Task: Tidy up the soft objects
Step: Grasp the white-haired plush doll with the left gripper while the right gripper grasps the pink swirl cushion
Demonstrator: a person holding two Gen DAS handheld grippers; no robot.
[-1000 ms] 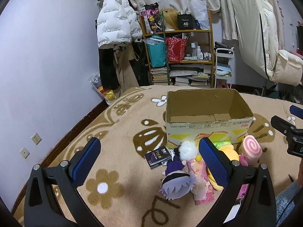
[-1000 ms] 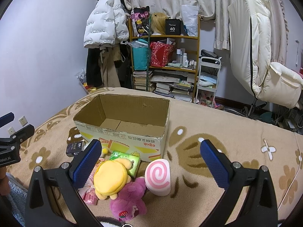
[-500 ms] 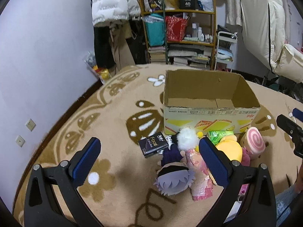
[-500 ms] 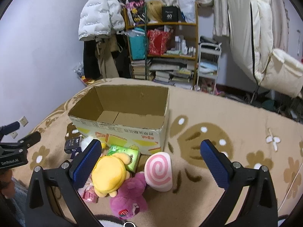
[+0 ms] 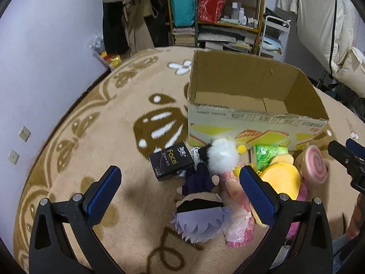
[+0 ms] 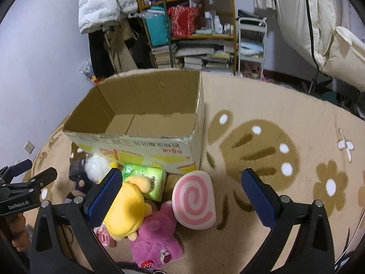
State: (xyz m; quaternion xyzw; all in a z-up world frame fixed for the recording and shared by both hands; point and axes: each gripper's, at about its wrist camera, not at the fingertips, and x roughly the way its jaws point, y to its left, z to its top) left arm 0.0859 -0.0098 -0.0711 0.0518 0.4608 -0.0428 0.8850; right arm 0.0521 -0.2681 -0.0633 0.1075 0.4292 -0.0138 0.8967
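Note:
An open, empty cardboard box (image 5: 251, 123) (image 6: 146, 141) stands on the beige rug. In front of it lies a pile of soft toys: a purple-haired doll (image 5: 200, 217), a white pompom (image 5: 222, 156), a yellow plush (image 5: 281, 180) (image 6: 126, 207), a pink swirl cushion (image 5: 313, 167) (image 6: 194, 199), a magenta bear (image 6: 156, 239) and a green pack (image 6: 146, 181). My left gripper (image 5: 180, 191) is open above the doll. My right gripper (image 6: 180, 194) is open above the swirl cushion. Both are empty.
A black "Face" box (image 5: 171, 163) lies left of the pile. A pink plastic packet (image 5: 237, 223) lies beside the doll. A cluttered shelf (image 6: 189, 27), hanging coats (image 6: 107, 29) and a white chair (image 6: 319, 34) stand beyond the rug.
Both grippers have tilted down and moved closer to the toy pile and box. Both stay open and empty.

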